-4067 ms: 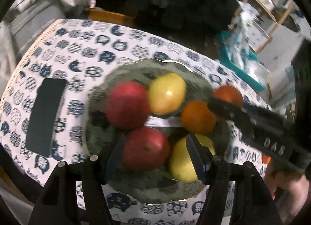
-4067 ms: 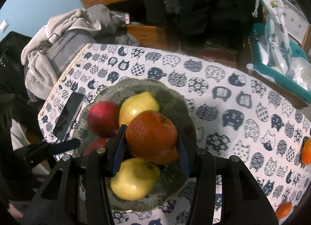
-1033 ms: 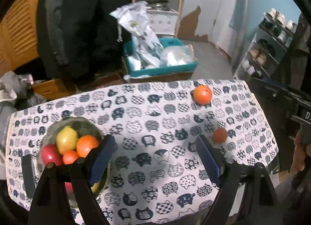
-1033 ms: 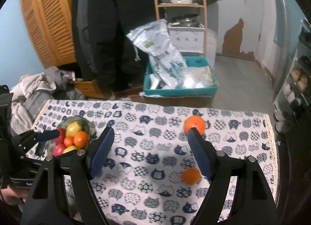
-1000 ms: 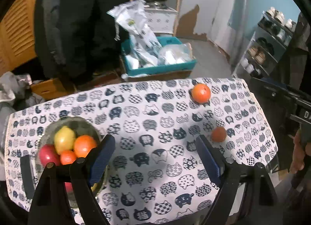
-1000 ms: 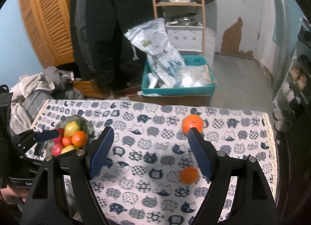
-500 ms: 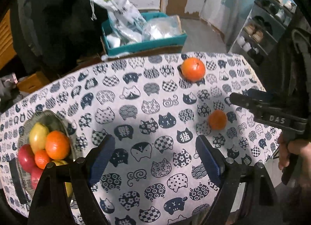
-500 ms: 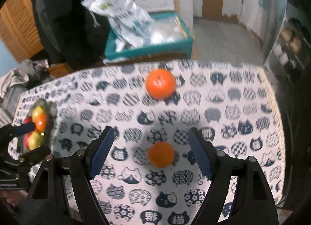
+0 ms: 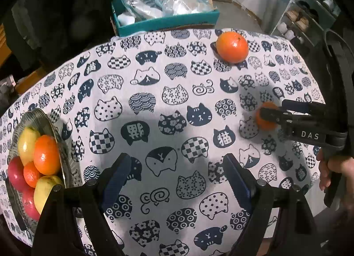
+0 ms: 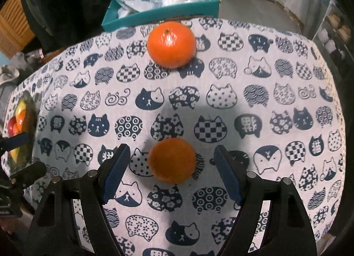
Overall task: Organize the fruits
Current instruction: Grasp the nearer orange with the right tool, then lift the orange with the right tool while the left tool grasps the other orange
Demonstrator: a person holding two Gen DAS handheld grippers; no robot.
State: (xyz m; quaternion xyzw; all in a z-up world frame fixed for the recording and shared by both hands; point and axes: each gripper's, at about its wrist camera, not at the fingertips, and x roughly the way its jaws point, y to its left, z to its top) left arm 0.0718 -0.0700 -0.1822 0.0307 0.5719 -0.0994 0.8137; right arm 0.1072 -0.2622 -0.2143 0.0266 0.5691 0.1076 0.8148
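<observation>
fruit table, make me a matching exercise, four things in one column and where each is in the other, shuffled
Things
1. big orange
2. small orange
3. bowl
4. teal box

Places
A. on the floor past the table's far edge
B. between the right gripper's open jaws, untouched
C. at the table's left end, holding fruit
D. on the cloth near the far edge

Pairs: 1-D, 2-B, 3-C, 4-A

A matt woven cloth (image 10: pixel 221 74) printed with cats covers the counter. The far orange (image 10: pixel 171 44) has glossy, dimpled peel; the near orange (image 10: pixel 172 161) looks duller. The gripper pads (image 10: pixel 115 174) are ribbed blue rubber on matt black plastic. The bowl (image 9: pixel 57 132) looks glazed.
</observation>
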